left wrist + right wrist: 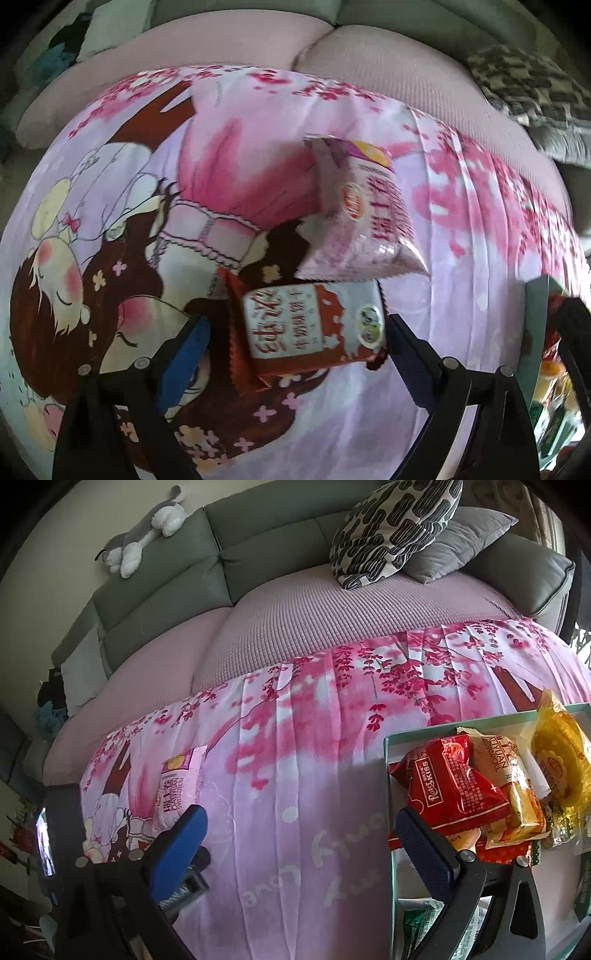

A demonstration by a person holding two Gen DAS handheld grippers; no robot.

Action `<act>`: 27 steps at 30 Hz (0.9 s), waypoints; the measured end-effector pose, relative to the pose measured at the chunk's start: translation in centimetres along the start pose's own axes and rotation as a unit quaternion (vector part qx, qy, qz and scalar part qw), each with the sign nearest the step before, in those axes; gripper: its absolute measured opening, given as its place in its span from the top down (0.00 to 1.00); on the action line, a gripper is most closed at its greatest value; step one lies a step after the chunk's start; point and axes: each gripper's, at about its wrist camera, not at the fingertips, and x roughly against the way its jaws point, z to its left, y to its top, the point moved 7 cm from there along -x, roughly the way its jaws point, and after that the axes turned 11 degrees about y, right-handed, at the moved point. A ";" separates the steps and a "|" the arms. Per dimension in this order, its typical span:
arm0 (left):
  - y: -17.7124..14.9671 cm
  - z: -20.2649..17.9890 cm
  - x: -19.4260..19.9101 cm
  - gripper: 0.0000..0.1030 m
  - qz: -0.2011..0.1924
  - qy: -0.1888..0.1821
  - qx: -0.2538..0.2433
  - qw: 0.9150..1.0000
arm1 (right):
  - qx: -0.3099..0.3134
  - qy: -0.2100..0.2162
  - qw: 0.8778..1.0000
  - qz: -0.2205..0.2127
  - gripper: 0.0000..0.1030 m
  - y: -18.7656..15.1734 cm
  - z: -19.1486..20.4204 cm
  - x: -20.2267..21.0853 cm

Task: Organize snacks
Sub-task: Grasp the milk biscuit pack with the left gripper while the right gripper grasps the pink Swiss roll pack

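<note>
A red-white snack pkt (314,328) is seen lying on the pink printed blanket (369,406) betw. the wide-open, empty left gripper (295,354) pads, just below a pink pkt (365,221), while the right gripper (299,834) is spread wide w/ nothing held, beside the snack-filled box (386,775).

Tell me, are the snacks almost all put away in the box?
Mostly. Several packets, like the red packet and the yellow packet, already sit in the box. The open left gripper straddles the red-and-white packet on the blanket without gripping it. The pink packet also waits there. The right gripper is open and empty.
</note>
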 end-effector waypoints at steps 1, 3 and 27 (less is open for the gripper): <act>0.1 0.4 -0.1 0.08 0.003 -0.003 0.008 1.000 | -0.001 0.000 1.000 0.000 0.00 0.0 0.0 0.0; 0.2 1.1 -0.3 0.08 0.005 0.000 0.019 1.000 | -0.002 0.000 1.000 0.001 0.00 0.0 0.0 0.0; 0.7 7.5 0.7 0.38 0.009 0.021 0.115 0.993 | 0.012 -0.005 1.000 0.007 0.00 -0.3 0.3 0.2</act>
